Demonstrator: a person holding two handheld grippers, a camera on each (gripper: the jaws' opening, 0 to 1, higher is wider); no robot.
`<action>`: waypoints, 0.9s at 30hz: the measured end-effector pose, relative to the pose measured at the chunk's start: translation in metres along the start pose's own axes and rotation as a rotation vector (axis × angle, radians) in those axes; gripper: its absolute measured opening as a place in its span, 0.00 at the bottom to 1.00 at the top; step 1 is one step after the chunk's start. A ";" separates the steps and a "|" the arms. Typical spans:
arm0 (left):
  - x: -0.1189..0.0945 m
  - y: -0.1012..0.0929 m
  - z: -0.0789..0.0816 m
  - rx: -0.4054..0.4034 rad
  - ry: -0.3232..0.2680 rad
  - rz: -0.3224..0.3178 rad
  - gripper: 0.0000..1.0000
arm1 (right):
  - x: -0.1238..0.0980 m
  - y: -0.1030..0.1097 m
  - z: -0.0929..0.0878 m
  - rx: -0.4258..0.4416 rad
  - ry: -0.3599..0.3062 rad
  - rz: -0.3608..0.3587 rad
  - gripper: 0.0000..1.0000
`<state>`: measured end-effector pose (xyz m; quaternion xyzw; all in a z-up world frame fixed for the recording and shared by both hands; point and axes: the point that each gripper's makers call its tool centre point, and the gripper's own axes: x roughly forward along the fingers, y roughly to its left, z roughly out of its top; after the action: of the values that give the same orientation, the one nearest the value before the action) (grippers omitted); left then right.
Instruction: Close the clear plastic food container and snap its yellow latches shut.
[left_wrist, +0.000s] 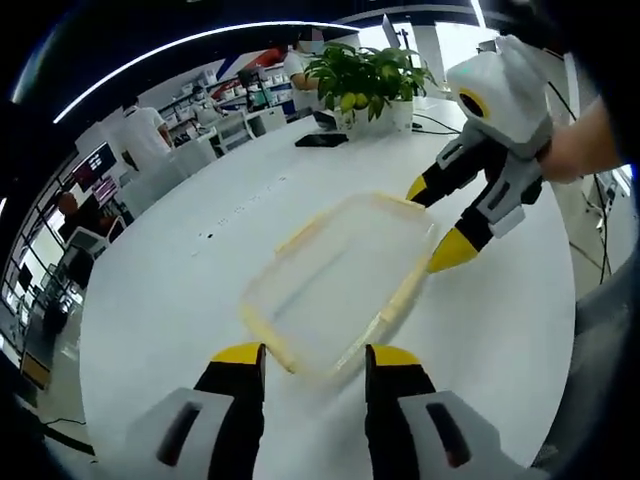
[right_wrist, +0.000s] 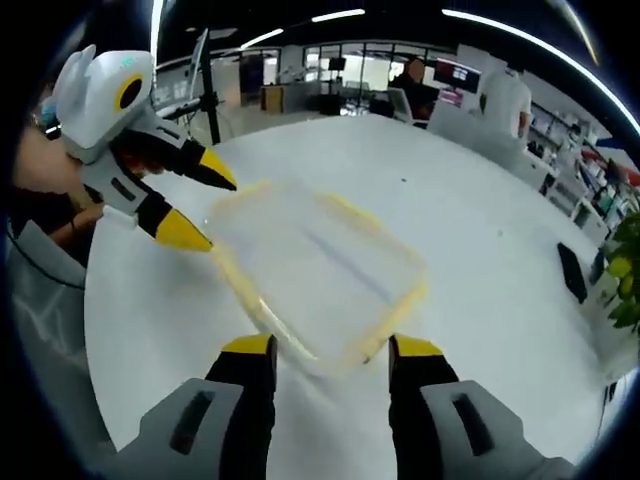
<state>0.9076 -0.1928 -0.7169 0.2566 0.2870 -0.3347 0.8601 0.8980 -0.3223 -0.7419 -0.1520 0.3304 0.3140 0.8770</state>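
Observation:
The clear plastic container with yellow latches along its rims lies flat on the round white table, blurred; I cannot tell how its latches stand. My left gripper is open, its yellow-tipped jaws either side of the container's near corner. The right gripper comes in from the right, open, with its tips at the container's far right corner. In the right gripper view the container lies just beyond my open right gripper. The left gripper stands open at its far left corner.
A potted plant and a dark flat device sit at the table's far side. Another dark device lies near the table edge. White chairs, desks and people stand beyond the table. A hand holds the right gripper.

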 end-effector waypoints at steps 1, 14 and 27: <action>0.000 0.000 0.000 0.001 -0.004 0.002 0.33 | 0.000 0.000 0.000 0.001 -0.005 -0.005 0.41; 0.000 -0.001 0.003 0.003 -0.022 0.021 0.31 | 0.001 0.000 0.001 -0.002 -0.015 -0.015 0.39; 0.000 0.009 -0.001 0.006 -0.020 0.030 0.31 | 0.007 0.003 0.008 -0.027 -0.012 -0.010 0.37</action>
<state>0.9139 -0.1863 -0.7153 0.2600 0.2733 -0.3254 0.8671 0.9037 -0.3131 -0.7414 -0.1637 0.3202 0.3148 0.8784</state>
